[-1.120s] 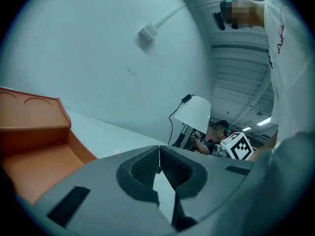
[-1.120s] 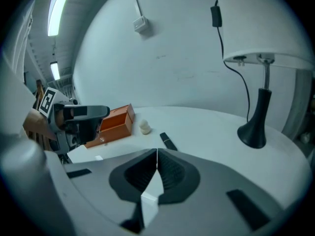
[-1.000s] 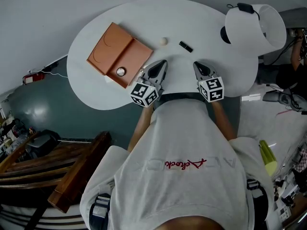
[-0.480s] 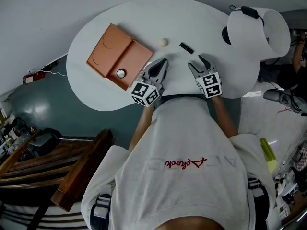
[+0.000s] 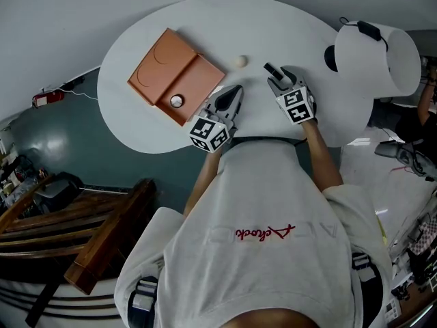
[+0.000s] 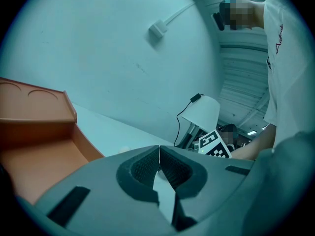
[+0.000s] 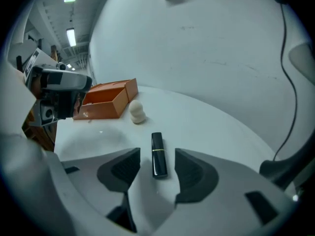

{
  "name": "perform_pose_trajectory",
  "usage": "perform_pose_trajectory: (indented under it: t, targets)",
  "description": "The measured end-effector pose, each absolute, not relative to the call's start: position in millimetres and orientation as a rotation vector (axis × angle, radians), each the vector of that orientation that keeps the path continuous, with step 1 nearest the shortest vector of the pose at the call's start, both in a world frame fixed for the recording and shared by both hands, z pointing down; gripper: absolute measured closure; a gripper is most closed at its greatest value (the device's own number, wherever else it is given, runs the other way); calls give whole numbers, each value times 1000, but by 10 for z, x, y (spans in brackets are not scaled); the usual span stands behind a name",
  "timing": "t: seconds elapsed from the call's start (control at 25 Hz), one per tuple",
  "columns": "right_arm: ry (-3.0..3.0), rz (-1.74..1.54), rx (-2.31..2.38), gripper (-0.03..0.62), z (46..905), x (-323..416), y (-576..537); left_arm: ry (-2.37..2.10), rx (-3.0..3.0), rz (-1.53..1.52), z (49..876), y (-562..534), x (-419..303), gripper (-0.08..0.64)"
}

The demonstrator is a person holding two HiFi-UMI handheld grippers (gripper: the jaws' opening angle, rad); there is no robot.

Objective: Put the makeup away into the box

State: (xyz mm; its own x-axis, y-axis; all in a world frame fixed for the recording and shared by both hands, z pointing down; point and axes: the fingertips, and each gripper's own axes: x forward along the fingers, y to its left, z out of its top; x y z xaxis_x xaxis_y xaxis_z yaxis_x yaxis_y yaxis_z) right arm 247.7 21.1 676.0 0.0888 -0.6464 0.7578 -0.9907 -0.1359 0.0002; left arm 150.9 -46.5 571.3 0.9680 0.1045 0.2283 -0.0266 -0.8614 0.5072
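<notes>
The right gripper [image 7: 157, 173], its jaws just opening wide, is reaching forward so the black lipstick [image 7: 157, 154] is lying on the counter [image 7: 211, 127] between them, ungripped and probably ready for grasping. The left gripper [image 6: 159, 166] is idling, jaws shut and empty, with the orange box [image 6: 34, 132] to their left.

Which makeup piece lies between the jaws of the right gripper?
The black lipstick, lying on the table between the right gripper's open jaws. The pale sponge lies farther off; the small round piece sits in the box.
</notes>
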Motion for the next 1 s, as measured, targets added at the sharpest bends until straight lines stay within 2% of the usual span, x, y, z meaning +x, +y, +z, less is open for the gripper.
perform_pose_trajectory:
  t: [0.48, 0.68, 1.0]
  targets:
    - [-1648, 919, 1690, 409, 6901, 2439, 90, 23, 2588, 313, 5659, -571, 1414, 548]
    - [-1653, 922, 1689, 479, 6892, 2472, 76, 27, 2594, 299, 5621, -567, 1405, 548]
    - [-1641, 935, 1753, 483, 6810, 2505, 84, 20, 2621, 267, 5492, -610, 1384, 548]
